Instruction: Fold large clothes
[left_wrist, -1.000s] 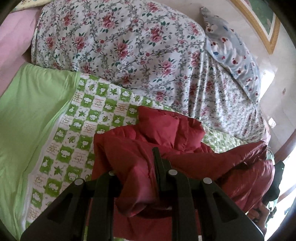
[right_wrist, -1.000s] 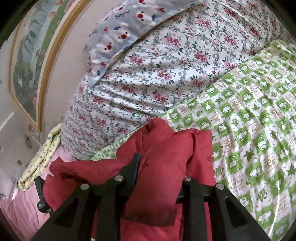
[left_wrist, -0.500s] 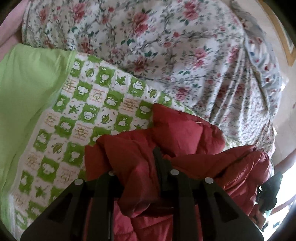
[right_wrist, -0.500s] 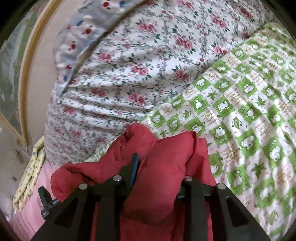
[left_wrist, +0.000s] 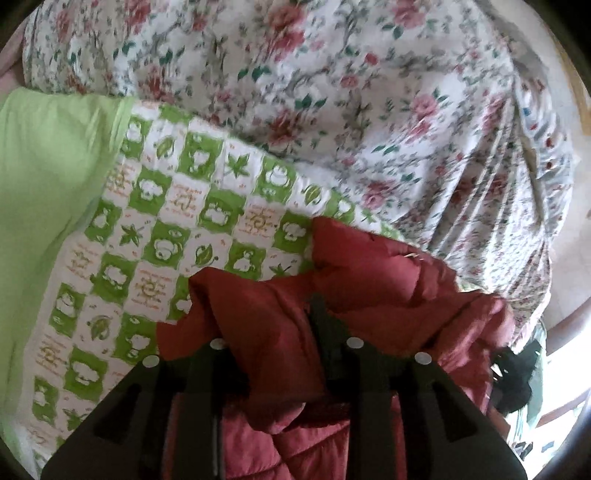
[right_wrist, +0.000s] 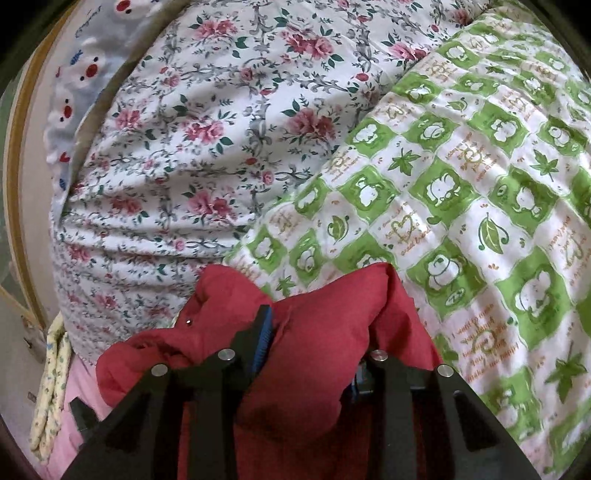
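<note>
Red jacket (left_wrist: 376, 280) (puffy) pinched by left gripper (left_wrist: 280, 332), right gripper (right_wrist: 317, 339).

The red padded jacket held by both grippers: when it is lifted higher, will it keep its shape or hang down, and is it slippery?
The red padded jacket probably sags: it already bulges and droops around the right gripper and left gripper. Its puffy quilting suggests it is light for its bulk. The smooth shell looks somewhat slippery, so a thin pinch might slide.
</note>
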